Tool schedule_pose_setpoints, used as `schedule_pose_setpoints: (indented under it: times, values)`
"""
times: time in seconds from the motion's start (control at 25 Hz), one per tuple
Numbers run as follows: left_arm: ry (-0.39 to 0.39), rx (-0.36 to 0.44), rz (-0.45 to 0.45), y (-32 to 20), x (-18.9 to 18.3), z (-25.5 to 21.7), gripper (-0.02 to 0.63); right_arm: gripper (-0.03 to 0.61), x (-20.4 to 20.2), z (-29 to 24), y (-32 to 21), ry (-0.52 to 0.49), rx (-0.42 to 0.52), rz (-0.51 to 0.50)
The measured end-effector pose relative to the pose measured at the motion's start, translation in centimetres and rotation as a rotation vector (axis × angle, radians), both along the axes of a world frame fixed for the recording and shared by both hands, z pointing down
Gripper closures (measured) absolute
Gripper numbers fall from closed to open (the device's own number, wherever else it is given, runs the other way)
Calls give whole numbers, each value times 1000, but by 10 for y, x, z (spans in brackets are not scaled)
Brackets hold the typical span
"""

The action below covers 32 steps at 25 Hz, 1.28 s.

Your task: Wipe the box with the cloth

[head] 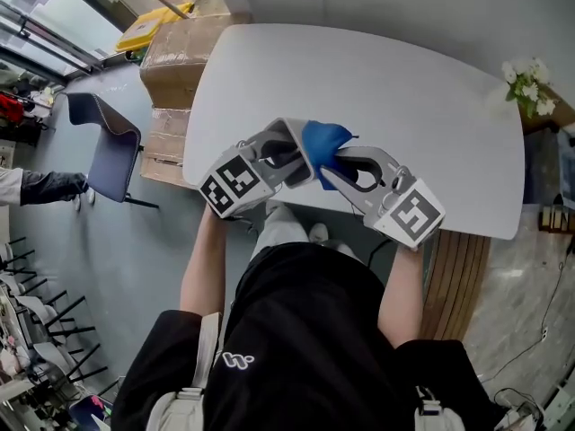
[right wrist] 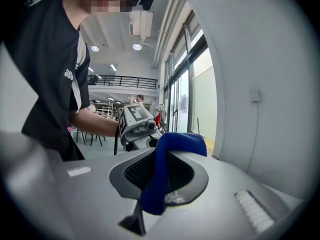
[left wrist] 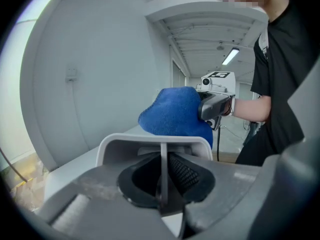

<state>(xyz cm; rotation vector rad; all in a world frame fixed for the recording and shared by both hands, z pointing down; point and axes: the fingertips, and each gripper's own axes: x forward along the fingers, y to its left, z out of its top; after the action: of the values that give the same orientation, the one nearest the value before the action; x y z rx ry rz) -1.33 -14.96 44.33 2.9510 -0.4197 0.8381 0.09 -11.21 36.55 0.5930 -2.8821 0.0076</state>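
Over the near edge of the white table (head: 386, 97) I hold both grippers close together. My left gripper (head: 286, 158) (left wrist: 161, 184) is shut on one thin wall of a small light-grey box (head: 289, 133) (left wrist: 120, 141). My right gripper (head: 340, 171) (right wrist: 155, 184) is shut on a blue cloth (head: 323, 144) (right wrist: 177, 141). The bunched cloth (left wrist: 172, 116) sits against the far side of the box. In the right gripper view the cloth hides the box, and the left gripper's marker cube (right wrist: 136, 118) shows behind it.
Taped cardboard boxes (head: 175, 52) stand on the floor past the table's left edge, with a yellow item (head: 148, 27) behind them. A blue chair (head: 108, 146) stands further left. White flowers (head: 526, 83) are at the table's far right corner. Another person's sleeve (head: 40, 187) shows at the left.
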Motion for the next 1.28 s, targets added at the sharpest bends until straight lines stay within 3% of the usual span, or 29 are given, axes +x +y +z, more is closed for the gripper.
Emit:
schedule_pose_setpoints:
  times: [0.2,0.52,1.04,1.28]
  values:
    - [-2,30,38,11,5,-10,565,525,-13,-5,10,-18,-3,-66]
    - [-85,97,129,28,16,-17,565,523,-15,-12,13,-49,4,-86]
    - [-136,88,228,59,23,-8,563,522,-19,-21,6,-49,42,-67]
    - [-104,61,317,79,22,-12,560,522,-21,-26,3,-54,50,-69]
